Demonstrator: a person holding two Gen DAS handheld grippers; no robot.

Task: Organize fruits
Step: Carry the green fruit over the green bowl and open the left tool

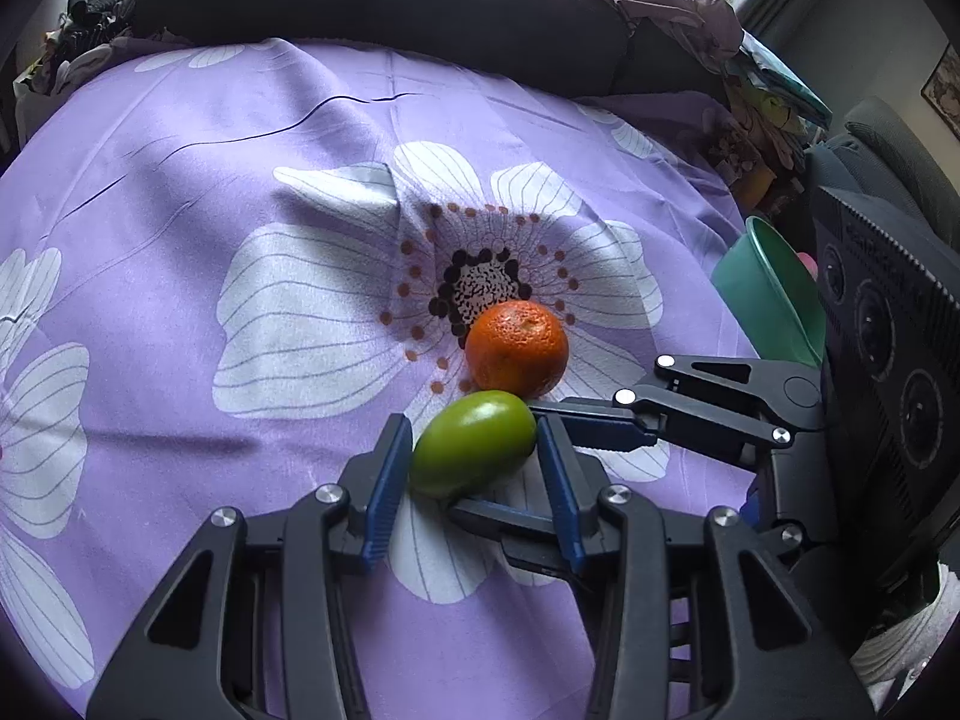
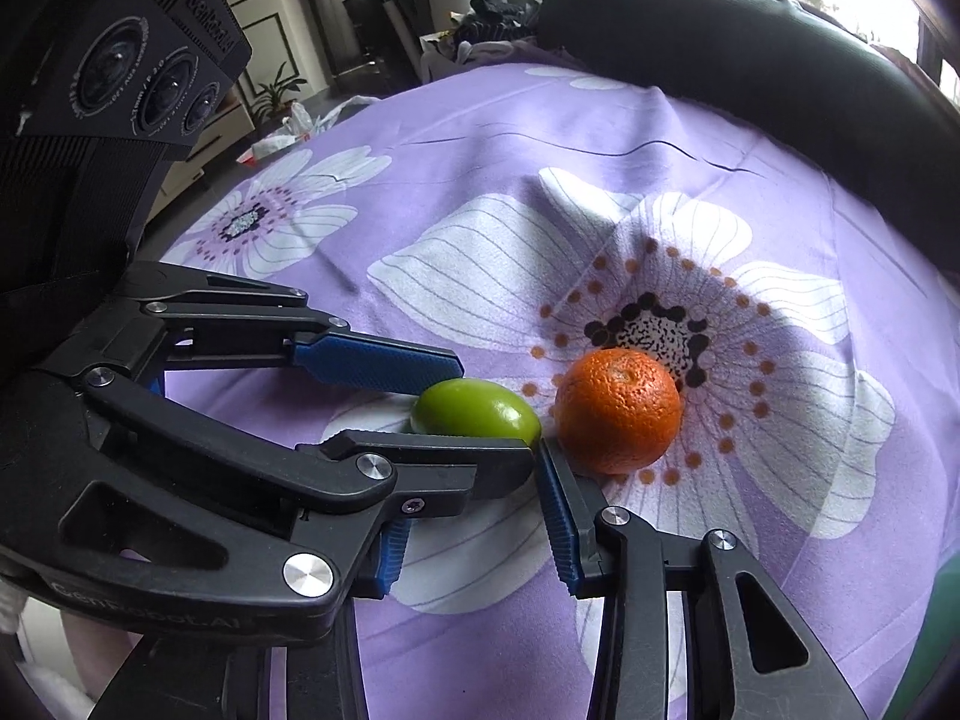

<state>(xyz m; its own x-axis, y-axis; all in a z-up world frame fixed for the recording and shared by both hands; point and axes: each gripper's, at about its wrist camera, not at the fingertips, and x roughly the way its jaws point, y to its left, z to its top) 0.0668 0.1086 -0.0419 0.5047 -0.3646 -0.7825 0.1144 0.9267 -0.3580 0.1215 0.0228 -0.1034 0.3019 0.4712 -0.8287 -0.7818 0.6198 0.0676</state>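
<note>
**Green fruit pinched, two grippers crossed**

Left wrist view: on the purple floral cloth (image 1: 180,192) our left gripper (image 1: 472,429) has narrowed onto the oval green fruit (image 1: 474,453), a blue pad touching each side near the tips. The mandarin (image 1: 517,348) sits just beside it at 1 o'clock. The teal bowl (image 1: 774,294) waits at 3 o'clock. The right gripper (image 1: 495,459) comes in from 3 o'clock, fairly narrow and holding no fruit.

Right wrist view: the right gripper's jaws straddle one finger of the left gripper, with the mandarin at 1 o'clock.

We judge three risks. The glossy fruit could squirt out of a tip-only pinch. Lifting could snag the crossed fingers. Either tool could nudge the mandarin and set it rolling.
</note>
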